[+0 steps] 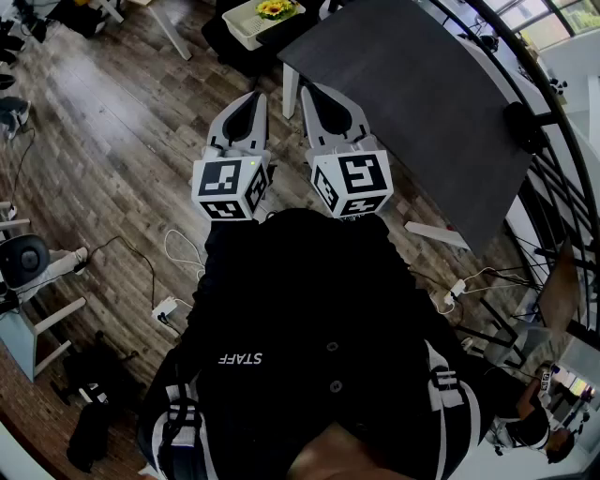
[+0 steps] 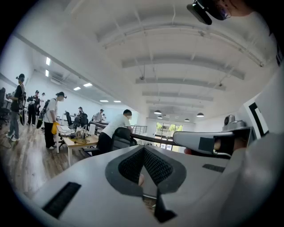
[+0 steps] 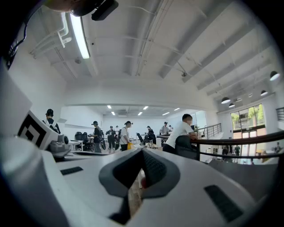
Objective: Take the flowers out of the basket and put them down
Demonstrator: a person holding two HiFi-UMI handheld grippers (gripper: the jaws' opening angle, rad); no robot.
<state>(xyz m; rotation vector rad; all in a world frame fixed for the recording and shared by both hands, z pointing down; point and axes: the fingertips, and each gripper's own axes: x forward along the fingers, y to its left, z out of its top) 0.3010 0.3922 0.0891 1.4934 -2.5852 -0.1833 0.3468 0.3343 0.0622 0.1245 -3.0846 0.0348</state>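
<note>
In the head view a white basket (image 1: 246,28) stands at the far top edge, at the corner of the dark table (image 1: 422,112), with yellow flowers (image 1: 275,8) inside it. I hold both grippers side by side close to my chest, well short of the basket. The left gripper (image 1: 242,103) and the right gripper (image 1: 323,101) both point forward with their jaws shut and nothing in them. In the left gripper view the left gripper (image 2: 144,153) aims out across the room, and so does the right gripper (image 3: 142,153) in its own view; neither shows the basket.
White table legs (image 1: 290,89) stand just ahead of the grippers. Cables and a power strip (image 1: 164,307) lie on the wooden floor at the left. A black railing (image 1: 553,178) curves along the right. Several people stand at desks (image 2: 77,142) far across the room.
</note>
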